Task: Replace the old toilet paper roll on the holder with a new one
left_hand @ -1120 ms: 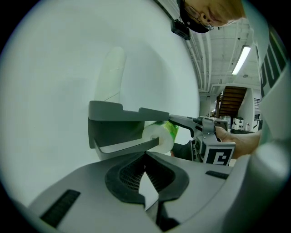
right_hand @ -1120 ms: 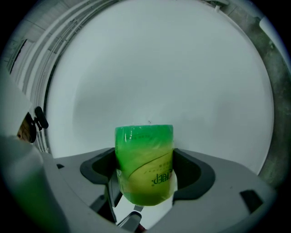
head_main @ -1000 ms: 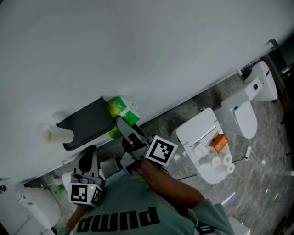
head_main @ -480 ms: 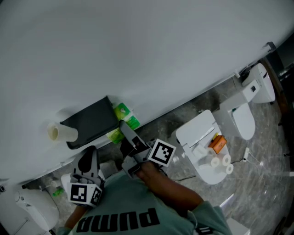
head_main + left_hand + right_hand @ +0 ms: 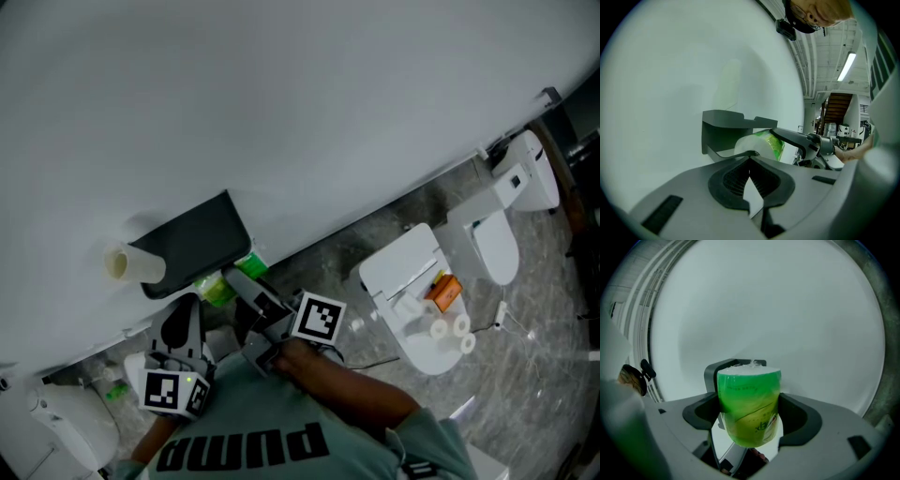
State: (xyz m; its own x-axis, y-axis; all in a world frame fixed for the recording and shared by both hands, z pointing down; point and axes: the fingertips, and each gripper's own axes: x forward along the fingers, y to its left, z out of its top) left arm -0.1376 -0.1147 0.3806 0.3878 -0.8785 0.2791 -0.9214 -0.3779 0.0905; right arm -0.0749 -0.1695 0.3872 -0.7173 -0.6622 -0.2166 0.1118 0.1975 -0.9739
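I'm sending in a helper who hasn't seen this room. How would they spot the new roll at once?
Find the white wall, then the dark holder mounted on it. Right by the holder, the right claw grips the new roll. It is the only thing in bright green wrap; the old roll sticking out of the holder's end is pale and unwrapped.

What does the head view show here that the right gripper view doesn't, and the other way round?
Only the head view: a bare cardboard tube at the end of the dark holder, the left gripper, and white toilets on the stone floor. Only the right gripper view: the right gripper with its jaws closed on the sides of the green-wrapped roll, and the print on the wrapper. Both: the roll, the holder beyond it, and the plain white wall.
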